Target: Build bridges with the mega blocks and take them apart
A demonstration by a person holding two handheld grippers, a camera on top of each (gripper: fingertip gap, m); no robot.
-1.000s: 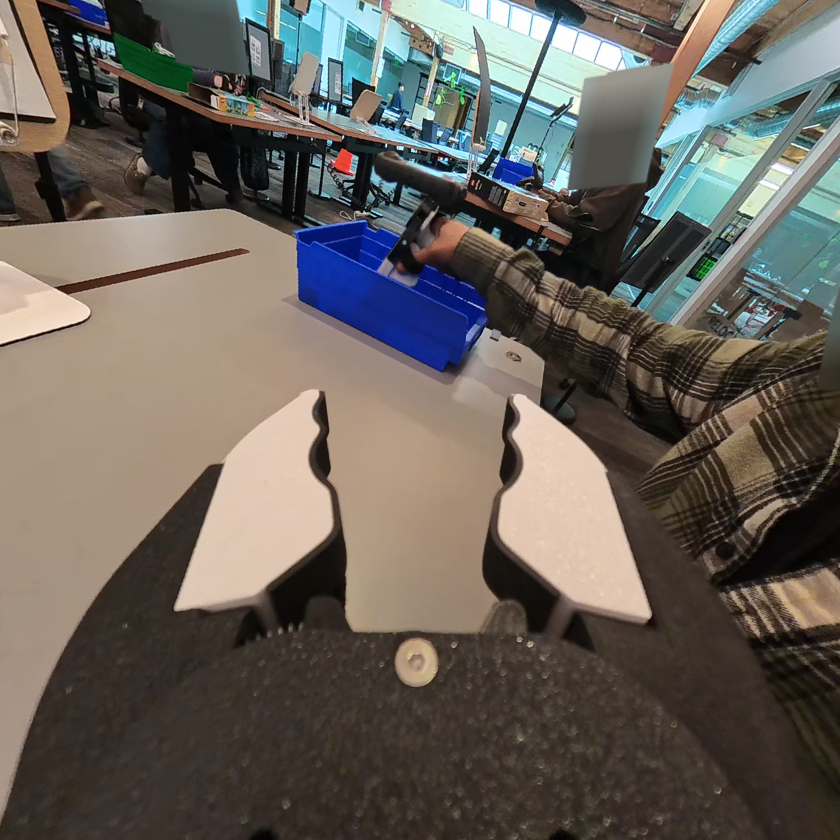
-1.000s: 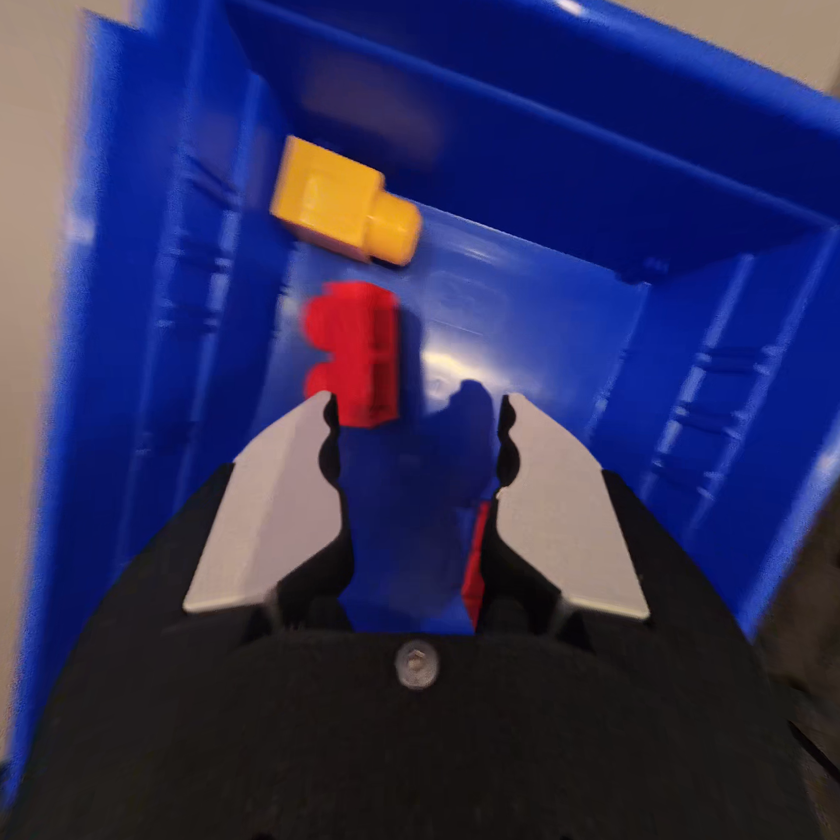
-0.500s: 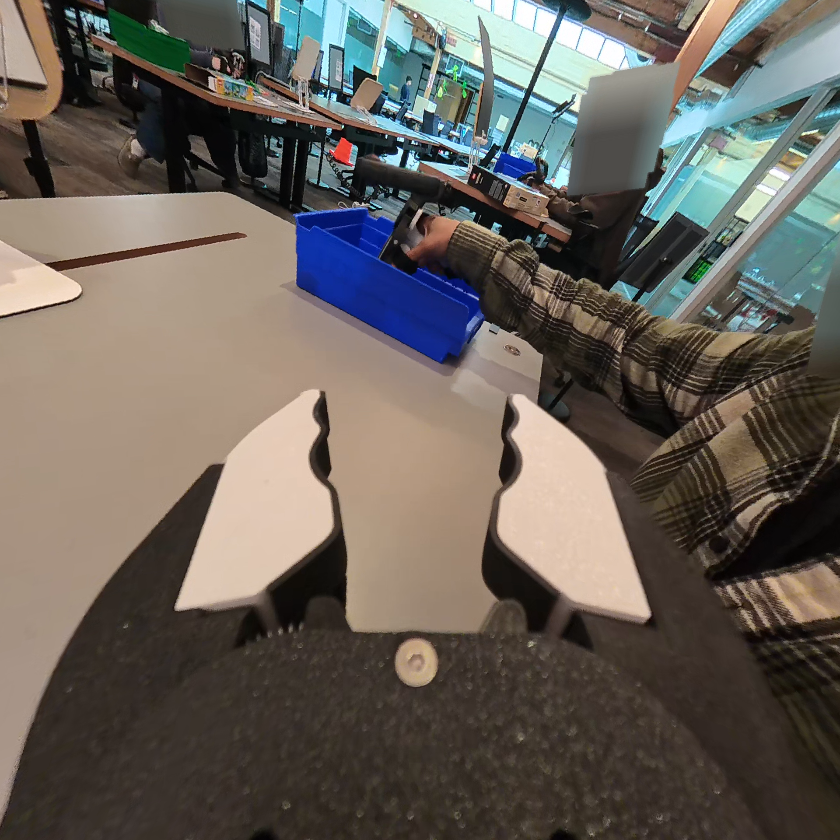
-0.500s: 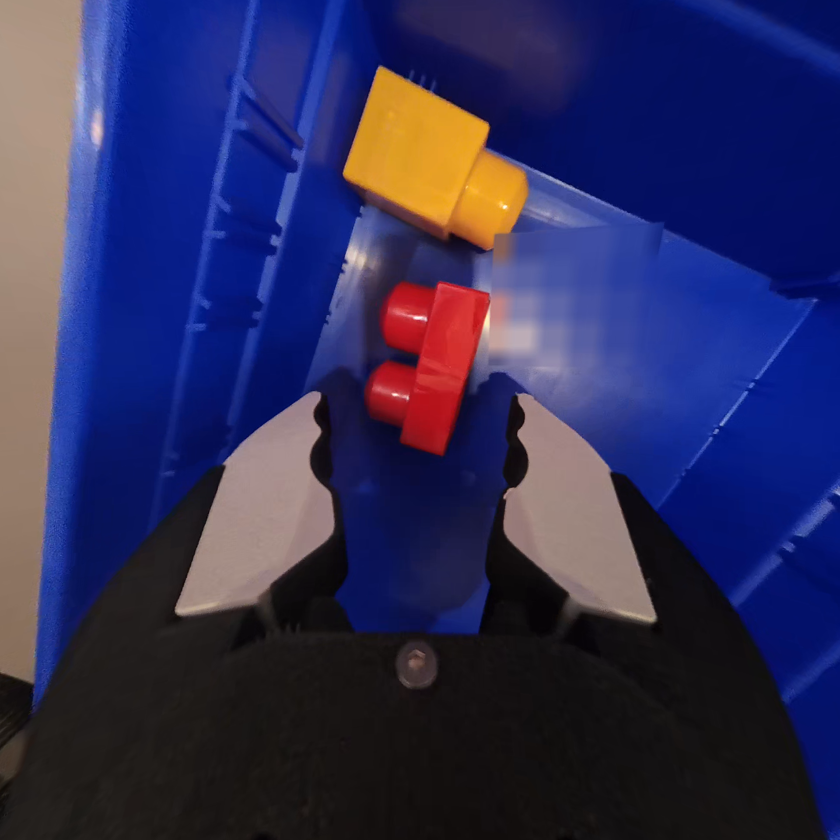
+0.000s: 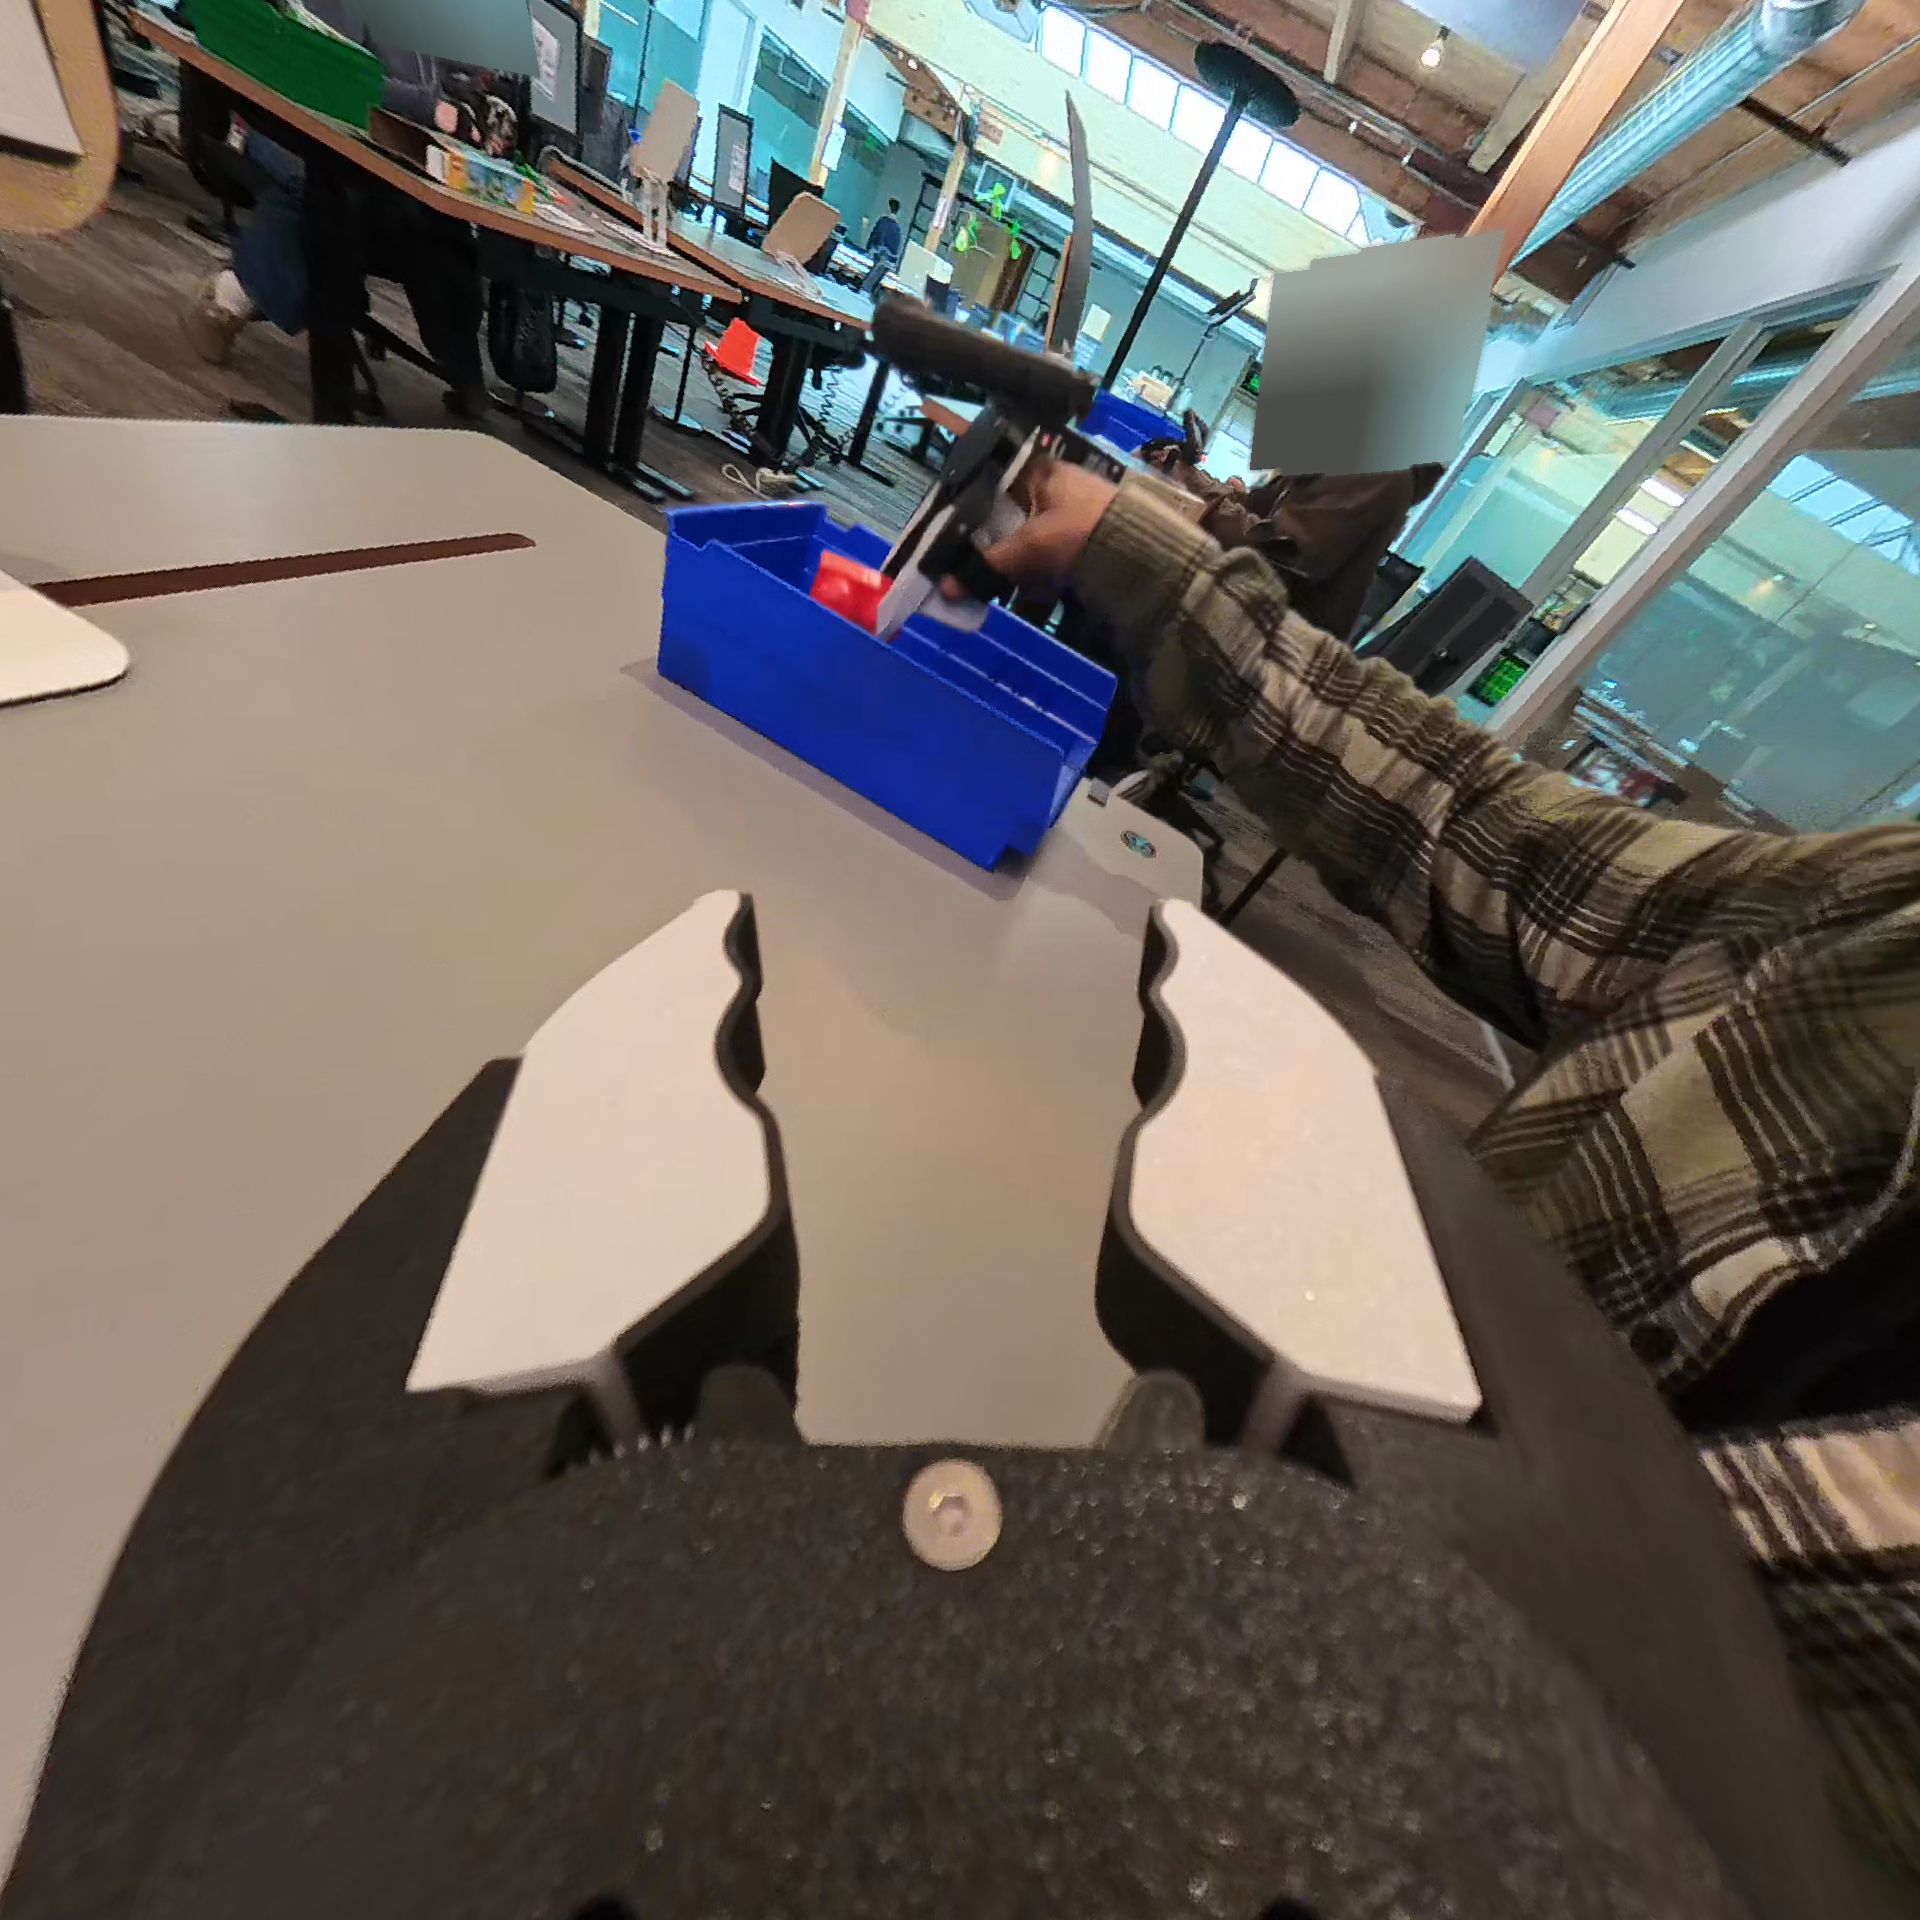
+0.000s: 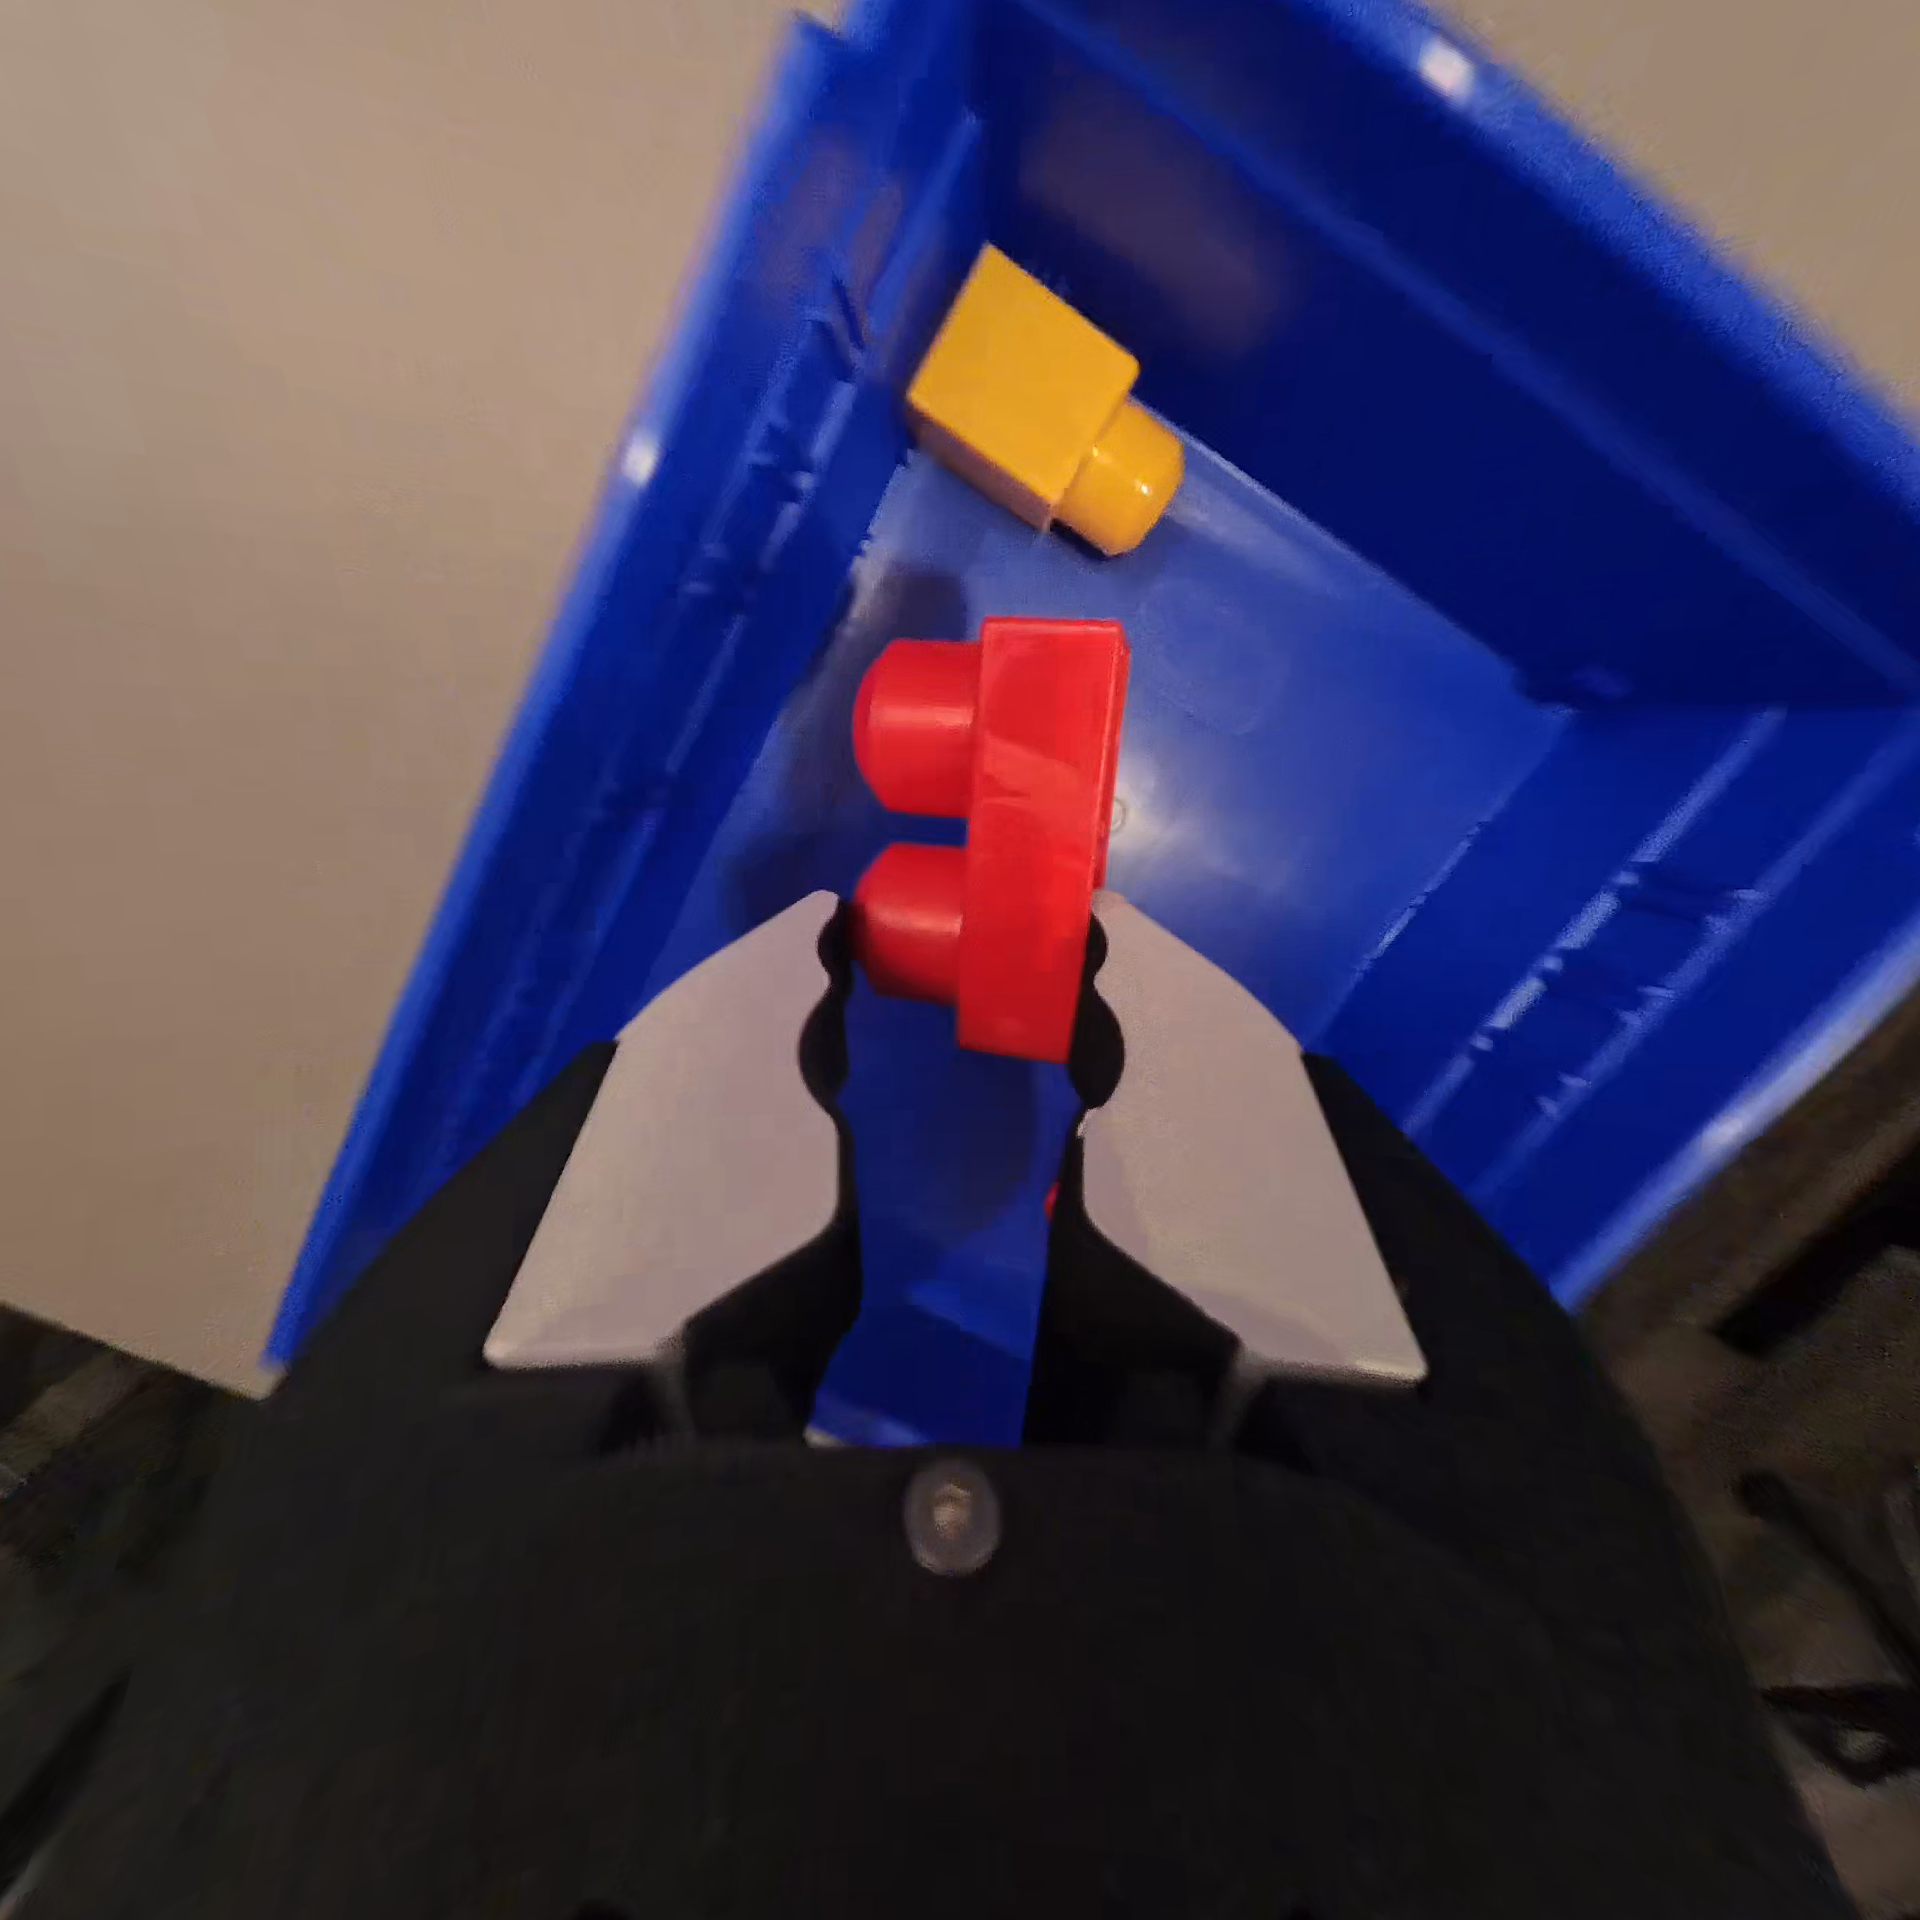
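Note:
My right gripper (image 6: 961, 914) is shut on a red two-stud block (image 6: 1023, 821), holding it above the floor of the blue bin (image 6: 1558, 582). A yellow one-stud block (image 6: 1039, 400) lies in the bin's far left corner. A sliver of another red piece (image 6: 1051, 1200) shows beside the right finger. In the left wrist view the right gripper (image 5: 904, 613) holds the red block (image 5: 847, 587) just over the blue bin (image 5: 873, 717). My left gripper (image 5: 945, 914) is open and empty, low over the grey table (image 5: 364, 831), well short of the bin.
A white pad (image 5: 42, 649) lies at the table's left edge, and a dark strip (image 5: 281, 566) runs across the far part. The table's right edge (image 5: 1174, 862) is just past the bin. A plaid sleeve (image 5: 1455, 862) reaches in from the right. Desks and people stand behind.
My right gripper closed on the red block and lifted it up out of the bin. The left gripper stayed open over the table, shifting only slightly.

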